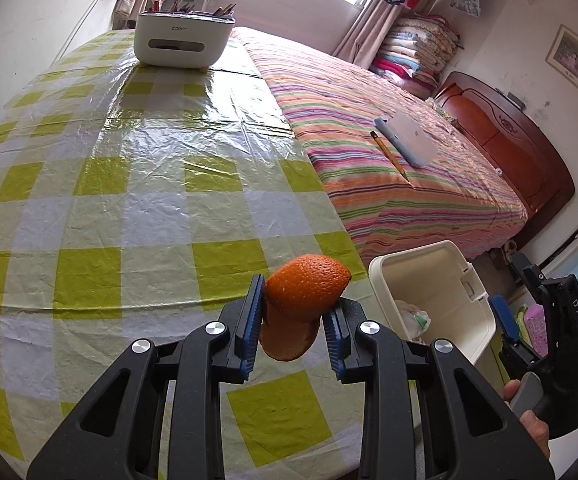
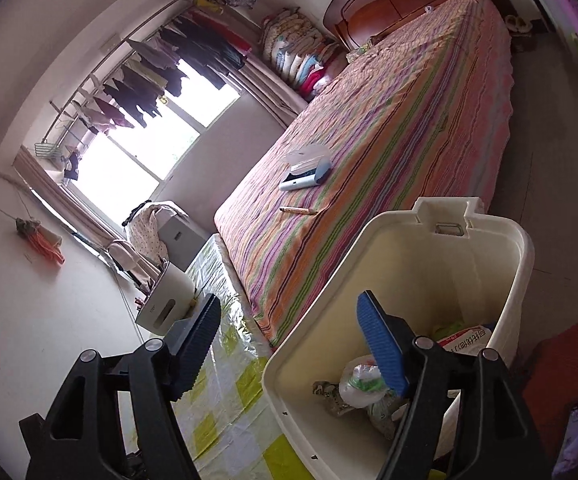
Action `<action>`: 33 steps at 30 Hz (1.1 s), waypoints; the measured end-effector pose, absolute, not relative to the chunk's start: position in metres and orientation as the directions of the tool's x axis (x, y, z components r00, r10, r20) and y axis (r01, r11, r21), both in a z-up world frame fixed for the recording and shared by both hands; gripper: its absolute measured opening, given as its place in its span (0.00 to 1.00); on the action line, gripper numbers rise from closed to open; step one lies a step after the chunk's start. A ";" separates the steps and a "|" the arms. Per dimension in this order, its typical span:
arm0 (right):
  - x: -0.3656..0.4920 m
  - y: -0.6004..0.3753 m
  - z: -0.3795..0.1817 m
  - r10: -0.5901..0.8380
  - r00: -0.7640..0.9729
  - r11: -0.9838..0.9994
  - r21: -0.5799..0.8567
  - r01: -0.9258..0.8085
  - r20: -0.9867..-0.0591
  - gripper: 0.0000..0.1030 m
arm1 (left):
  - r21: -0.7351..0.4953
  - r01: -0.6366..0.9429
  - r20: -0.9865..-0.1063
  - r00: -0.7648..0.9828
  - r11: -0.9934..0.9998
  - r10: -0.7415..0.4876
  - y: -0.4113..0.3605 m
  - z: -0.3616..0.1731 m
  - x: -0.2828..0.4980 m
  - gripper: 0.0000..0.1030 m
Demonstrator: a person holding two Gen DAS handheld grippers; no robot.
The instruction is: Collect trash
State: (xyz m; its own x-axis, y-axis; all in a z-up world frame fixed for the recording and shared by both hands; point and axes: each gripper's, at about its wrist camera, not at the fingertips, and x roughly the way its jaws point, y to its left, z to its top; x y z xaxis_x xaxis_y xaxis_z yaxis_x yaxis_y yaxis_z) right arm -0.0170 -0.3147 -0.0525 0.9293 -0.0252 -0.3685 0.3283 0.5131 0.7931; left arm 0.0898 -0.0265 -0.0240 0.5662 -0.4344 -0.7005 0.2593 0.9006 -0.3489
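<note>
Checked green-and-white plastic covers the counter (image 1: 129, 184), which we take as our landmark; a striped bed (image 1: 389, 152) runs along its far side. We find the left hand-held gripper (image 1: 293, 326) clenched on a piece of orange peel (image 1: 309, 284), held above the counter's near edge. Just off that edge stands a cream trash bin (image 2: 429, 264), lid off, holding crumpled bags and wrappers (image 2: 363, 384). Our right hand-held gripper (image 2: 289, 344) hangs released over the bin's rim, nothing between its pads. At the counter's far end sits a white tissue box (image 1: 183, 42).
</note>
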 end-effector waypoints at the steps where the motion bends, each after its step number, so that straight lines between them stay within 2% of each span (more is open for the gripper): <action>1: -0.021 -0.319 -0.055 -0.028 0.934 0.485 0.812 0.323 -0.355 0.67 | -0.348 0.274 -0.700 0.559 0.896 -0.443 -0.035 -0.024 0.090 0.26; 10: -0.042 -0.340 -0.064 -0.050 0.957 0.379 0.881 0.283 -0.286 0.67 | -0.316 0.426 -0.709 0.488 0.848 -0.509 -0.120 -0.025 0.088 0.26; 18: -0.076 -0.350 -0.071 -0.086 0.977 0.317 0.924 0.213 -0.196 0.67 | -0.329 0.470 -0.695 0.467 0.819 -0.547 -0.164 -0.024 0.093 0.29; 20: -0.087 -0.350 -0.072 -0.090 0.983 0.310 0.934 0.180 -0.159 0.67 | -0.336 0.479 -0.687 0.465 0.811 -0.559 -0.172 -0.023 0.095 0.34; 21: -0.093 -0.350 -0.074 -0.093 0.985 0.305 0.938 0.164 -0.142 0.67 | -0.333 0.479 -0.685 0.469 0.812 -0.557 -0.176 -0.022 0.096 0.44; 22: -0.098 -0.349 -0.074 -0.098 0.986 0.305 0.939 0.157 -0.133 0.67 | -0.326 0.475 -0.683 0.479 0.817 -0.551 -0.178 -0.022 0.097 0.60; 24: -0.107 -0.345 -0.073 -0.105 0.987 0.319 0.936 0.149 -0.122 0.67 | -0.327 0.470 -0.669 0.497 0.820 -0.552 -0.181 -0.021 0.097 0.74; 26: -0.110 -0.340 -0.069 -0.105 0.987 0.352 0.924 0.152 -0.122 0.67 | -0.325 0.457 -0.671 0.506 0.828 -0.542 -0.177 -0.020 0.095 0.75; 28: -0.114 -0.336 -0.065 -0.103 0.987 0.398 0.904 0.158 -0.127 0.67 | -0.304 0.434 -0.689 0.514 0.848 -0.510 -0.167 -0.018 0.092 0.81; 33: -0.119 -0.317 -0.052 -0.107 0.984 0.538 0.823 0.180 -0.145 0.67 | -0.188 0.365 -0.699 0.602 0.912 -0.385 -0.114 -0.010 0.068 0.84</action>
